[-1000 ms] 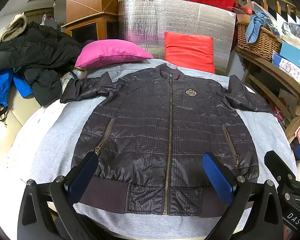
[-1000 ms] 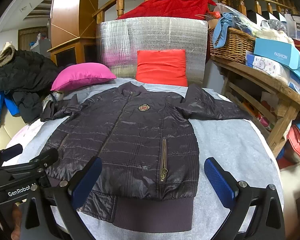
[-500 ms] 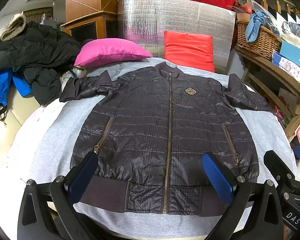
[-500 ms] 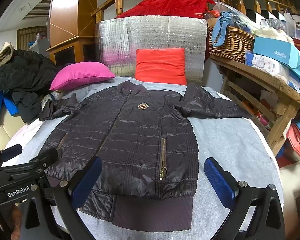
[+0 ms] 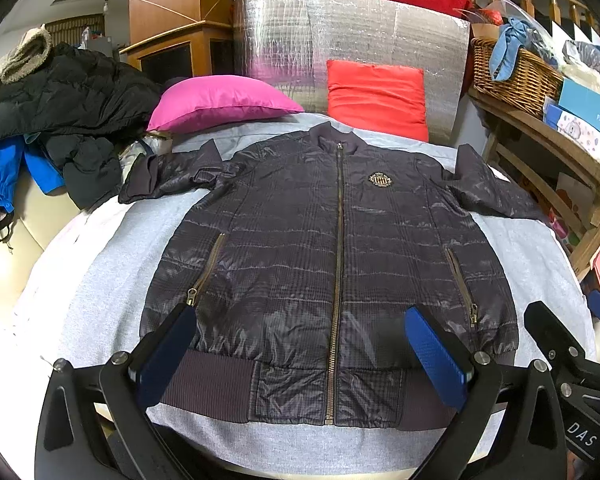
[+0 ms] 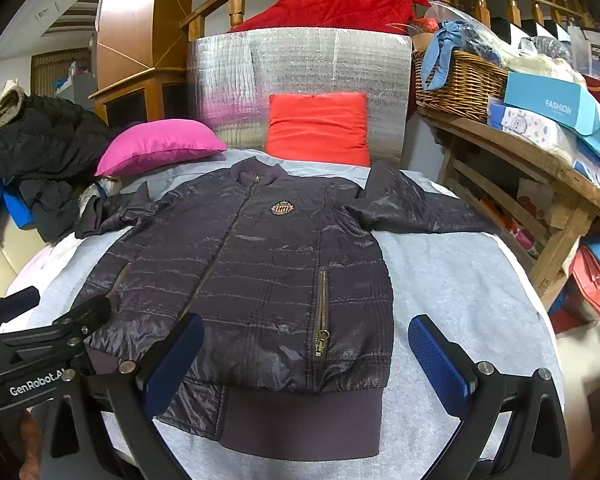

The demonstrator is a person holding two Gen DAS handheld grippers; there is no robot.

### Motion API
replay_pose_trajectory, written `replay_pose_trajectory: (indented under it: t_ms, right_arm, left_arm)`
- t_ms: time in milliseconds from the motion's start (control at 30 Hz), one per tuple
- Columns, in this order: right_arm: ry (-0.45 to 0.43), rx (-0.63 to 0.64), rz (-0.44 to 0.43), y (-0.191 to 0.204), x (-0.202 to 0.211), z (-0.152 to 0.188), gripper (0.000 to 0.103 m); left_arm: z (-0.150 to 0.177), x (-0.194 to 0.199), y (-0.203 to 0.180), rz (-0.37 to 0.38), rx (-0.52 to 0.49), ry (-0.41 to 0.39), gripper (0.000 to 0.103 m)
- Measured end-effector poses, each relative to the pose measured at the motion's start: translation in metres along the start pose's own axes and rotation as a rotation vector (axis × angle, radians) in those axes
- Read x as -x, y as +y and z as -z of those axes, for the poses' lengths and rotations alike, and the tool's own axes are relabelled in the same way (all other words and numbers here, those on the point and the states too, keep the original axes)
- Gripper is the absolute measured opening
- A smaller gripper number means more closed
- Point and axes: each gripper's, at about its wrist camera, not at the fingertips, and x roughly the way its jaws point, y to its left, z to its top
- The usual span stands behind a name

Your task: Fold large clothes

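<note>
On grey cloth [image 5: 100, 280]: jacket [image 5: 300, 260] flat, zipped; both grippers' jaws wide.

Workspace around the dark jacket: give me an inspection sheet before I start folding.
Surface: grey cloth-covered table, jacket on it.
Job's things: dark quilted zip-up jacket lies flat, front up, zipped, both sleeves spread outward.
Clutter: pink pillow and red cushion behind the collar.
Grippers: left gripper and right gripper both open, over the hem, holding nothing.
Cables: nothing seen.
Surroundings: black coat pile at left; wicker basket and boxes on wooden shelf at right.
</note>
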Motion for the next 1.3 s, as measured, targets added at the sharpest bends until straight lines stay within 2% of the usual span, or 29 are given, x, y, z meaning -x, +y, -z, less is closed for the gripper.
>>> replay_pose_trajectory:
  t_ms: [333, 1067, 1167, 1300]
  right_arm:
    - [0.04, 0.016, 0.013, 0.003, -0.007, 0.004, 0.103]
    - [0.06, 0.011, 0.017, 0.001, -0.011, 0.007, 0.103]
    - [0.072, 0.0, 0.003, -0.002, -0.015, 0.009, 0.103]
    - [0.119, -0.043, -0.061, -0.014, -0.027, 0.015, 0.103]
  left_arm:
    - [0.001, -0.002, -0.001, 0.001, -0.006, 0.007, 0.103]
    - [0.002, -0.004, -0.002, -0.001, -0.013, 0.012, 0.103]
    - [0.003, -0.009, -0.003, -0.002, -0.014, 0.02, 0.103]
    - [0.007, -0.024, -0.001, -0.008, -0.003, 0.052, 0.103]
